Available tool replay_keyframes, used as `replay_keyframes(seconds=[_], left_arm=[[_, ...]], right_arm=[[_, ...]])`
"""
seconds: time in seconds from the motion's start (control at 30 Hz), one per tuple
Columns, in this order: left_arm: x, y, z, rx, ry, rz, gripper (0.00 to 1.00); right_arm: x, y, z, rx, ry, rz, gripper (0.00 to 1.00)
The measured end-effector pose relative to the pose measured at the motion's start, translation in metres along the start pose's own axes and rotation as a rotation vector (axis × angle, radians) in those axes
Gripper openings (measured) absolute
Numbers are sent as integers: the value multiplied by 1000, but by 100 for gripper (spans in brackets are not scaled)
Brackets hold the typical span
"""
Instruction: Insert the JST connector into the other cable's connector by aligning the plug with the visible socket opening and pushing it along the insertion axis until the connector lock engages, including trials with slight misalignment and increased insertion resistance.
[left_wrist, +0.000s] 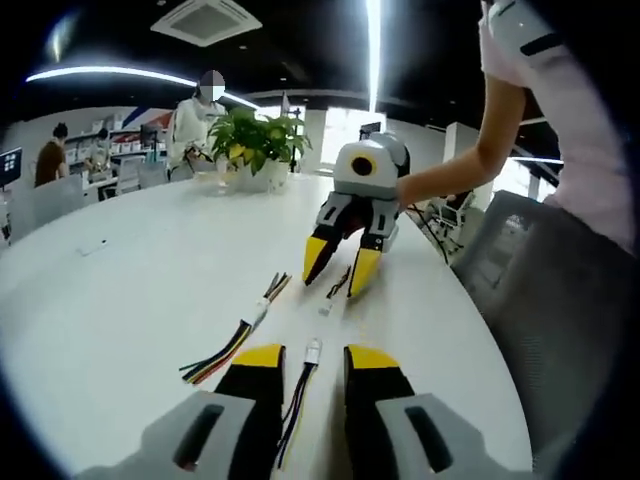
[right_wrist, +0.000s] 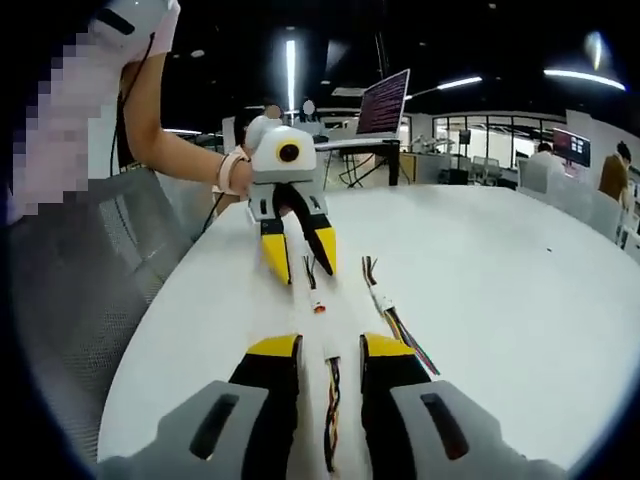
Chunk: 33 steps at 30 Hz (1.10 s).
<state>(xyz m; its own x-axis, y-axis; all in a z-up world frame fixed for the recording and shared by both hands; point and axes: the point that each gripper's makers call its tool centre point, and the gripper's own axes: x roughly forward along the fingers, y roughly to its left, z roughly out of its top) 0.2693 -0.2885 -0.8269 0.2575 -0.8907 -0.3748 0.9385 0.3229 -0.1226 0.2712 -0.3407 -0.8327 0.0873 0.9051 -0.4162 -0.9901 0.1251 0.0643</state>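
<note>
White-tipped JST cables (left_wrist: 312, 352) flat on white table (left_wrist: 150, 280), both grippers' fingers apart around them.

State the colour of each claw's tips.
Yellow over black, on both the left claw and the right claw; clearest in the right gripper view.

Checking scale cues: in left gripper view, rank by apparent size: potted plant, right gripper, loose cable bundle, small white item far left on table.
1. Right gripper
2. Plant, farther off, so unsure against the gripper
3. Cable bundle
4. White item, tiny
</note>
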Motion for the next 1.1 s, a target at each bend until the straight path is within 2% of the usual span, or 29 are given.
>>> replay_keyframes(seconds=[0.1, 0.37, 0.87, 0.97, 1.03, 1.1], left_arm=[[2, -2, 1, -7, -11, -10, 15], [10, -5, -10, 4, 17, -17, 15], [9, -3, -9, 26, -2, 0, 9], [10, -3, -9, 2, -29, 1, 9], [9, -3, -9, 6, -33, 3, 9], [9, -2, -9, 10, -34, 9, 7]], right_arm=[[2, 1, -3, 2, 7, 4, 17], [1, 0, -10, 4, 13, -7, 16], [0, -6, -10, -23, -20, -13, 12], [0, -7, -10, -20, -29, -15, 10], [0, -10, -14, -18, -37, -14, 5], [0, -10, -15, -26, -36, -11, 5]])
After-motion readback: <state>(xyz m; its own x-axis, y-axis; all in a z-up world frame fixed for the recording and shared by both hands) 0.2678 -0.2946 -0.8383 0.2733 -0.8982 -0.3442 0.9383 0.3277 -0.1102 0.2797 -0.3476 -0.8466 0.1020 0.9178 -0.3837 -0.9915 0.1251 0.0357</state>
